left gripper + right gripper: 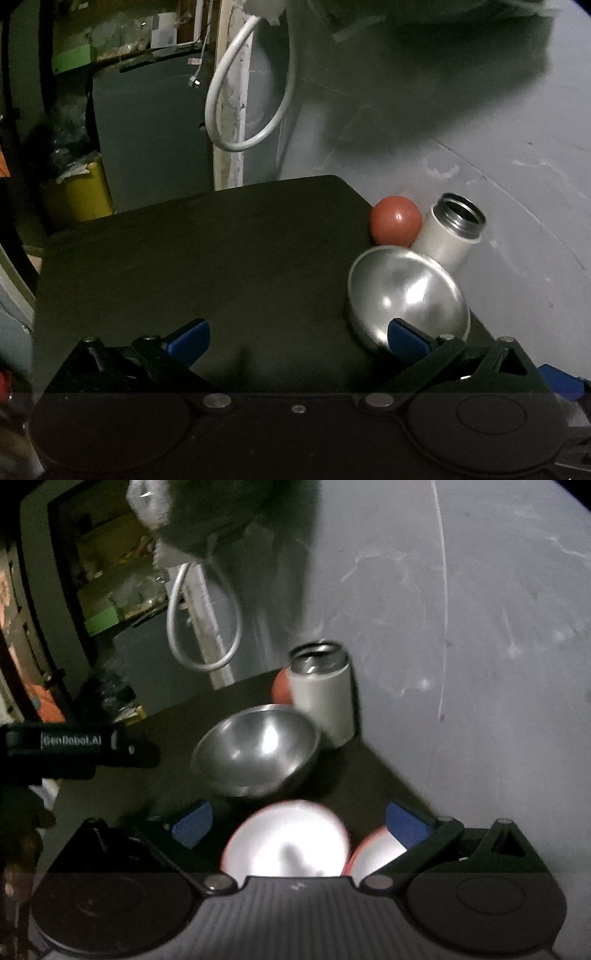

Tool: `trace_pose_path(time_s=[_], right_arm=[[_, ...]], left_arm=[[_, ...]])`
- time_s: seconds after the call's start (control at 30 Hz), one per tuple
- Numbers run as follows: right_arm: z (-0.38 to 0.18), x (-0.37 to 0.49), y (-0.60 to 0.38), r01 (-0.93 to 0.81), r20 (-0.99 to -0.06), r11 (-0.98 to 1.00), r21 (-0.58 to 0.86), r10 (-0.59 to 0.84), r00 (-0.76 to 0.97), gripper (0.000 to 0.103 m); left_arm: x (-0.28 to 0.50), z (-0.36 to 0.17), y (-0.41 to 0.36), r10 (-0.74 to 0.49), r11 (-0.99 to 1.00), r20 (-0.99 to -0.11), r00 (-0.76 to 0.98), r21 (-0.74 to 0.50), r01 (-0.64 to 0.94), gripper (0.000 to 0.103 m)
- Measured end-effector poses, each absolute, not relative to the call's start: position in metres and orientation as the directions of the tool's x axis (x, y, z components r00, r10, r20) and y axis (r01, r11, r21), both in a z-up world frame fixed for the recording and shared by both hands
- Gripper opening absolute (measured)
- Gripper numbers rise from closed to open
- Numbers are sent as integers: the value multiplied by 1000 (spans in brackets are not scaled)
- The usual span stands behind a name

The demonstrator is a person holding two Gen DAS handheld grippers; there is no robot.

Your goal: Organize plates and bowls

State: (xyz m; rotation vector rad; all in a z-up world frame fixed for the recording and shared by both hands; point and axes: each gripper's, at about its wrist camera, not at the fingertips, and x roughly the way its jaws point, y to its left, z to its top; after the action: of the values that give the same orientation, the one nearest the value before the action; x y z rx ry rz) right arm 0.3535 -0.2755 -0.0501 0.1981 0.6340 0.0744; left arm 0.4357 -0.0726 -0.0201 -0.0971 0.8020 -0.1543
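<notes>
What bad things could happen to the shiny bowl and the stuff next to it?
The metal bowl sits close to the open white bottle near the table's edge, so a clumsy grab might knock the bottle over. The red ball beside it could roll off. The right gripper hangs open above two white bowls and might bump them as it reaches forward.

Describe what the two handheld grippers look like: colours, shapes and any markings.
Both the left gripper and the right gripper have black angular linkage arms with silver pivot pins, blue finger pads and round black discs on the body. In the right wrist view, the left gripper's side reads "GenRobot.AI".
</notes>
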Motion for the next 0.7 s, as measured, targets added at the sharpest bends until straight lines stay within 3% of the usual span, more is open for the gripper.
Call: trace_pose_path(time_s=[0.23, 0.5, 0.7], right_arm=[[-58, 397, -293, -26, -571, 972, 234, 159, 805, 100], [-72, 419, -288, -57, -611, 973, 224, 185, 769, 87], [-80, 429, -285, -79, -633, 970, 230, 211, 745, 74]], left_arm=[[478, -34, -94, -172, 982, -736, 655, -181, 55, 102], [494, -50, -106, -136, 990, -773, 620, -135, 49, 101], [494, -54, -108, -137, 990, -778, 613, -123, 65, 85]])
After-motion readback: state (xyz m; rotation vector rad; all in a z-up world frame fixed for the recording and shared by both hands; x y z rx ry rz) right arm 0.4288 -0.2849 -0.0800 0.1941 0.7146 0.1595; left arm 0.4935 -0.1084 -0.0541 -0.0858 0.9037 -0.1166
